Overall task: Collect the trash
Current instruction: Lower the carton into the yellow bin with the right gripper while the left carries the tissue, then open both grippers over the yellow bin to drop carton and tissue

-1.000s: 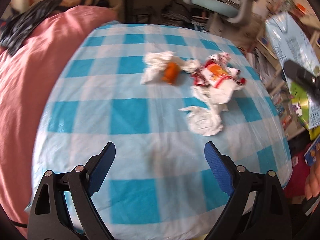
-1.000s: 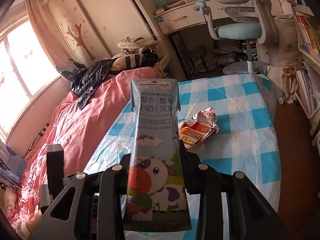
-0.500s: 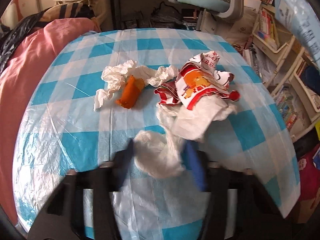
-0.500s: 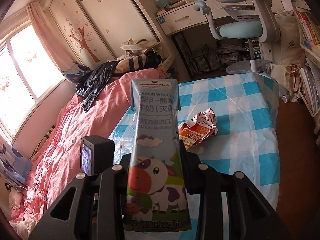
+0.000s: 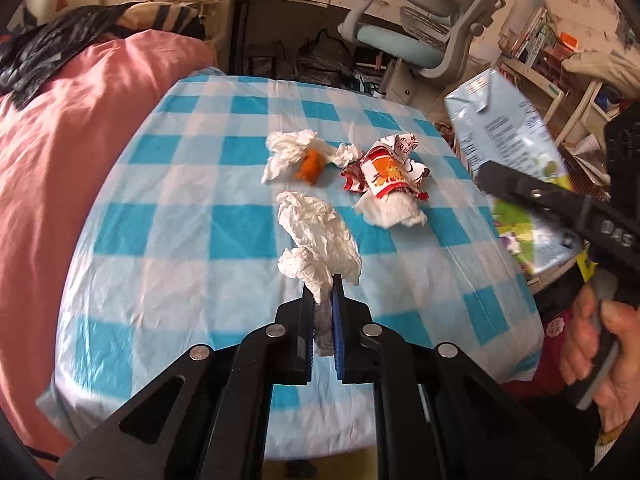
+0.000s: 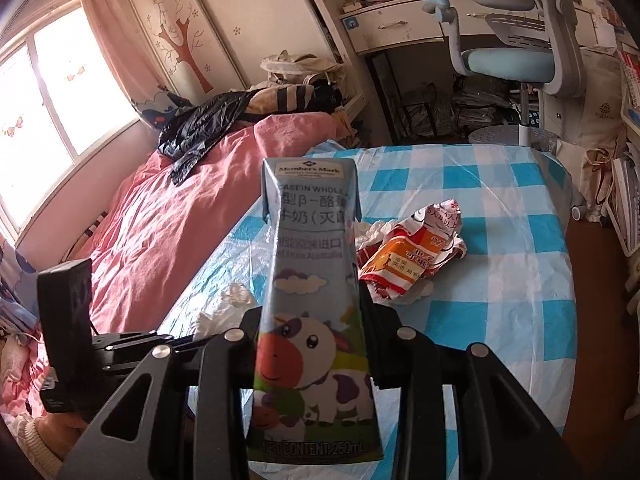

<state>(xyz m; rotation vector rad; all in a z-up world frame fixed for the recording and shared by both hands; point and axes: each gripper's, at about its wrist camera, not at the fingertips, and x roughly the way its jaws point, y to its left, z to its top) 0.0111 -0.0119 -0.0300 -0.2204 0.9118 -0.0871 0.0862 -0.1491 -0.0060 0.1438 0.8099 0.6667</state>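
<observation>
My left gripper [image 5: 323,290] is shut on a crumpled white tissue [image 5: 318,236], which hangs lifted off the blue-and-white checked tablecloth [image 5: 192,216]. Farther back lie another white tissue [image 5: 290,148] around an orange scrap [image 5: 311,165], and a red-orange snack wrapper [image 5: 386,172] on top of more tissue [image 5: 394,210]. My right gripper [image 6: 314,312] is shut on a light-blue milk carton [image 6: 314,300] with a cartoon cow, held upright over the table's near edge. The carton [image 5: 516,168] and the right gripper also show at the right of the left wrist view. The wrapper [image 6: 416,252] lies just beyond the carton.
A bed with a pink cover [image 5: 56,140] borders the table on the left. A desk chair [image 5: 424,36] and a desk stand behind the table. Shelves with books [image 5: 532,36] are at the right. A hand [image 5: 596,360] holds the right gripper's handle.
My left gripper went forward to the nearest tissue, shut on it and lifted it off the cloth. The right gripper has kept the carton almost still.
</observation>
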